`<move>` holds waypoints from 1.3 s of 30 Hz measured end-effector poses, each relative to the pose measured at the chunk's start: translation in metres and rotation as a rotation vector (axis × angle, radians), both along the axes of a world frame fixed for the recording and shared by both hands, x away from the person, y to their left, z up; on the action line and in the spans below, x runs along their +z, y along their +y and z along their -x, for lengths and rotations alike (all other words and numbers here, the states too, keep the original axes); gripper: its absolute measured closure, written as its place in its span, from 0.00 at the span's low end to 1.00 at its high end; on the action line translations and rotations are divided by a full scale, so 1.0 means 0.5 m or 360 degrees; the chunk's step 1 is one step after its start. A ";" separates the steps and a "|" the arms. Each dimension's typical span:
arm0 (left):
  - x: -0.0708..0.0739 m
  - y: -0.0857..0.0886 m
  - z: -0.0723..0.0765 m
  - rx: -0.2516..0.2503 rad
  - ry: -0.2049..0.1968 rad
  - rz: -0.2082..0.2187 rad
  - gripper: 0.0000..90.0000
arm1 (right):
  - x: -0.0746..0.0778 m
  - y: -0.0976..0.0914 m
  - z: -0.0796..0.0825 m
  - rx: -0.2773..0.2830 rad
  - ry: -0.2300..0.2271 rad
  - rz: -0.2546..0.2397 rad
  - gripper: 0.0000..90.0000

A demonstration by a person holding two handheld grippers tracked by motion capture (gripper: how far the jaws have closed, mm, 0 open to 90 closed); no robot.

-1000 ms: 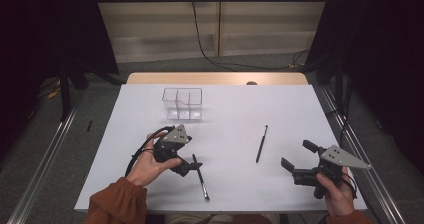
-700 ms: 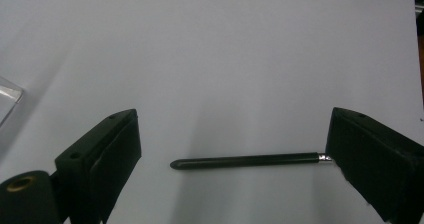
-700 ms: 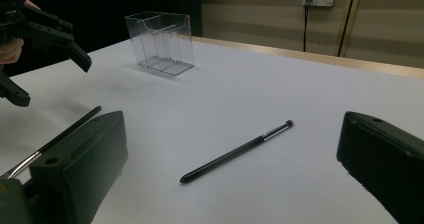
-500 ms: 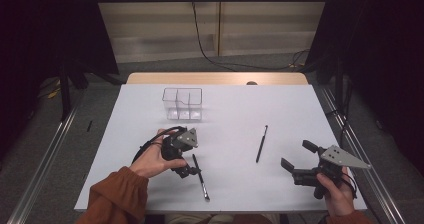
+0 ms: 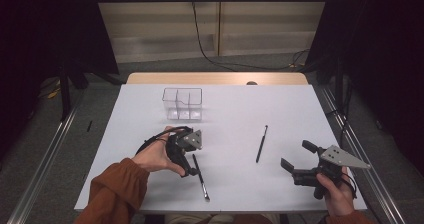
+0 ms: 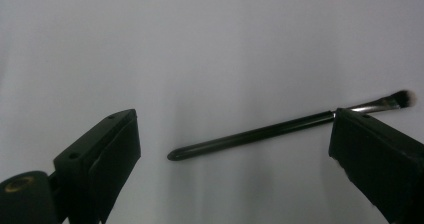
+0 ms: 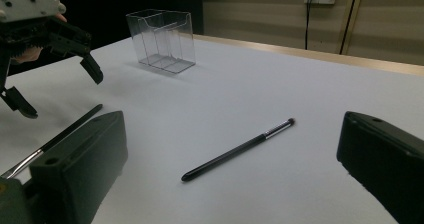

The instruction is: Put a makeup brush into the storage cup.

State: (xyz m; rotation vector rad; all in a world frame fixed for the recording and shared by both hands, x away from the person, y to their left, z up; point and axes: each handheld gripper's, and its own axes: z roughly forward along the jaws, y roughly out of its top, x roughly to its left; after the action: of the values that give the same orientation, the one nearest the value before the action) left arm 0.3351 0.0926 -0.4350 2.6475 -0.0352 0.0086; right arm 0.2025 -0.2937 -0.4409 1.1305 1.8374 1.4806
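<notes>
So nothing's been picked up yet, as far as I can tell. Nearest the person, the left gripper (image 5: 191, 165) is tipped down over the brush (image 5: 200, 176), which lies flat on the white table (image 5: 235, 109) near the front edge. In the left gripper view its jaws are spread wide with the brush (image 6: 280, 129) lying across the gap between them, bristle end toward the right jaw, handle tip pointing left. No contact that I can see; the jaws look to be just above it or lined up either side, hard to say which.

The right gripper (image 5: 295, 164) sits low at the front right corner, jaws also wide apart and holding nothing. It's aimed across the table at the second brush (image 7: 239, 149), a thin dark one lying well apart from the first, roughly mid-table on the right.

Farther back is the clear box (image 5: 183, 104) with dividers, standing upright toward the back left. It looks empty, all compartments.

My guess at the job: both brushes go into that box. If so, it's barely started. The left side is about to close on the first brush, then a lift and carry to the box, and the second brush is untouched. Thin handle flat on the table, so the pinch could slip.
</notes>
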 end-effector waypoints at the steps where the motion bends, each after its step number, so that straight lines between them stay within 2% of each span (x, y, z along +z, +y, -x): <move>1: 0.000 0.000 0.000 0.0000 0.0000 0.0000 0.08 | 0.000 0.000 0.000 0.0000 0.0000 0.0000 0.00; 6: -0.008 -0.008 0.000 -0.0027 0.0027 -0.0017 0.11 | 0.000 0.000 0.001 0.0003 -0.0001 0.0001 0.00; 12: -0.011 -0.015 0.011 -0.0116 0.0010 -0.0043 0.14 | 0.000 0.000 0.000 0.0003 0.0000 0.0001 0.00; 14: -0.017 -0.022 0.020 -0.0182 0.0011 -0.0073 0.17 | 0.000 0.001 0.000 0.0003 0.0000 0.0001 0.00; 17: -0.022 -0.027 0.025 -0.0220 0.0018 -0.0107 0.18 | 0.000 0.000 0.000 0.0003 0.0001 0.0002 0.00; 23: -0.031 -0.038 0.032 -0.0247 0.0028 -0.0135 0.20 | 0.000 0.000 0.000 0.0006 -0.0001 0.0005 0.00; 24: -0.036 -0.042 0.037 -0.0263 0.0014 -0.0149 0.20 | -0.001 0.001 -0.001 0.0005 0.0000 0.0003 0.00; 25: -0.038 -0.044 0.038 -0.0276 0.0031 -0.0169 0.20 | 0.000 0.000 0.000 0.0005 0.0000 0.0003 0.00; 32: -0.041 -0.046 0.038 -0.0291 0.0019 -0.0181 0.21 | -0.001 0.001 -0.001 0.0003 0.0002 0.0001 0.00; 35: -0.043 -0.047 0.037 -0.0286 0.0006 -0.0183 0.17 | -0.001 0.001 -0.001 0.0004 0.0001 0.0004 0.00; 37: -0.050 -0.045 0.029 -0.0241 0.0043 -0.0169 0.13 | -0.001 0.000 0.000 0.0000 0.0005 0.0002 0.00; 38: -0.050 -0.045 0.029 -0.0241 0.0043 -0.0169 0.13 | -0.001 0.000 0.000 0.0000 0.0005 0.0002 0.00; 39: -0.051 -0.045 0.027 -0.0247 0.0077 -0.0168 0.13 | -0.001 0.000 -0.001 -0.0001 0.0008 0.0002 0.00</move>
State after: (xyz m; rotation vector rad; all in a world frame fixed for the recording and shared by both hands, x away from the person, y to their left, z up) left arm 0.3218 0.0703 -0.4604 2.7419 -0.2309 -0.1122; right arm 0.2028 -0.2940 -0.4414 1.1352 1.8409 1.4775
